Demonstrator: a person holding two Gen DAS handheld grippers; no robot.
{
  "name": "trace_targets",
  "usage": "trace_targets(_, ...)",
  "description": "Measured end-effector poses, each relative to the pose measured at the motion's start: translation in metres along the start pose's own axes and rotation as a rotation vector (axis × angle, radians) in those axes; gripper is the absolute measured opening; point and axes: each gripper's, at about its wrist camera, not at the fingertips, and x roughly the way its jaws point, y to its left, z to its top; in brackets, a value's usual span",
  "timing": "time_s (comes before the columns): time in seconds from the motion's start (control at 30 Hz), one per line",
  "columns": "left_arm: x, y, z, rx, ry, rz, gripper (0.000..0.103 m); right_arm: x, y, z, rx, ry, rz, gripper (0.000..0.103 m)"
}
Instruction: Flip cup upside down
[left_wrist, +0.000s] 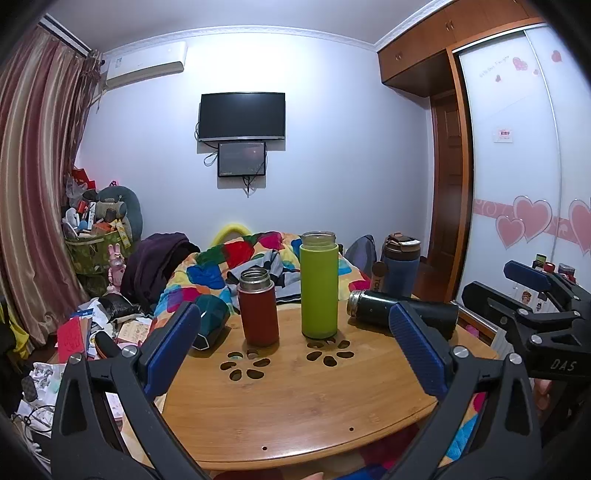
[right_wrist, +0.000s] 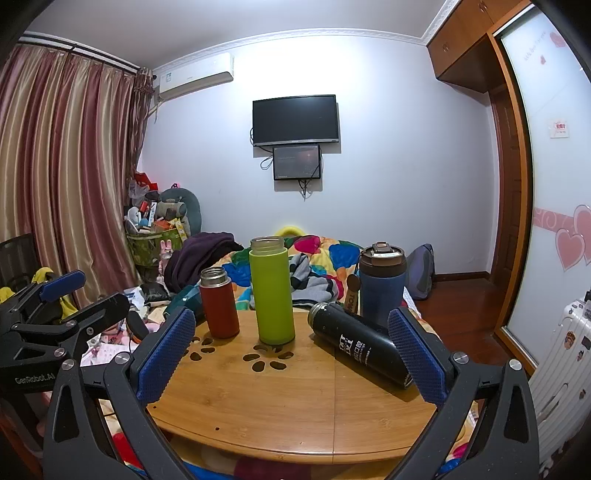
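No flip is judged begun: the red cup (left_wrist: 258, 309) and green cup (left_wrist: 319, 285) are stood mouth-up on the wooden surface (left_wrist: 295, 406), while the left gripper (left_wrist: 295, 354) and right gripper (right_wrist: 291, 354) are held spread and empty.

Both tongs are held level and side by side: the left tongs (left_wrist: 295, 339) and right tongs (right_wrist: 291, 343) are spread wide, nothing gripped.

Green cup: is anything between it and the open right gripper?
Nothing visible. The green cup stands upright on the table, straight ahead of the right gripper; the black bottle lies off to its right.
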Motion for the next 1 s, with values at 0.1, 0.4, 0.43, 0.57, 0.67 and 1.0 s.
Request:
trace_targets(0.1, -0.0014, -0.0004, -0.0004, 0.003, -0.002, -0.001, 0.103, 0.0002, 0.0000, 0.0003, 0.000, 0.001, 0.000, 0.103)
trace_targets(0.4, -0.0028, -0.0016, -0.0005, 0.005, 0.000, -0.007, 0.103, 0.0000, -0.0001, 0.0005, 0.000, 0.002, 0.000, 0.103)
trace_targets(0.43, -0.0028, -0.0023, -0.0005, 0.007, 0.000, -0.009, 0.103, -0.0001, 0.0000, 0.0007, 0.000, 0.002, 0.001, 0.103)
trace_targets(0.57, -0.0034, -0.0037, -0.0001, 0.015, -0.004, -0.008, 0.103, 0.0011, 0.0014, -0.0009, -0.007, 0.001, 0.000, 0.103)
trace_targets(0.67, -0.0031, -0.0035, 0.0001, 0.015, -0.005, -0.009, 0.103, 0.0013, 0.0021, -0.0018, -0.008, 0.002, 0.001, 0.103)
trace_targets(1.0, -0.0057, -0.0046, 0.0013, 0.022, -0.012, -0.015, 0.103, 0.0011, 0.0018, -0.0011, -0.009, 0.003, 0.002, 0.103)
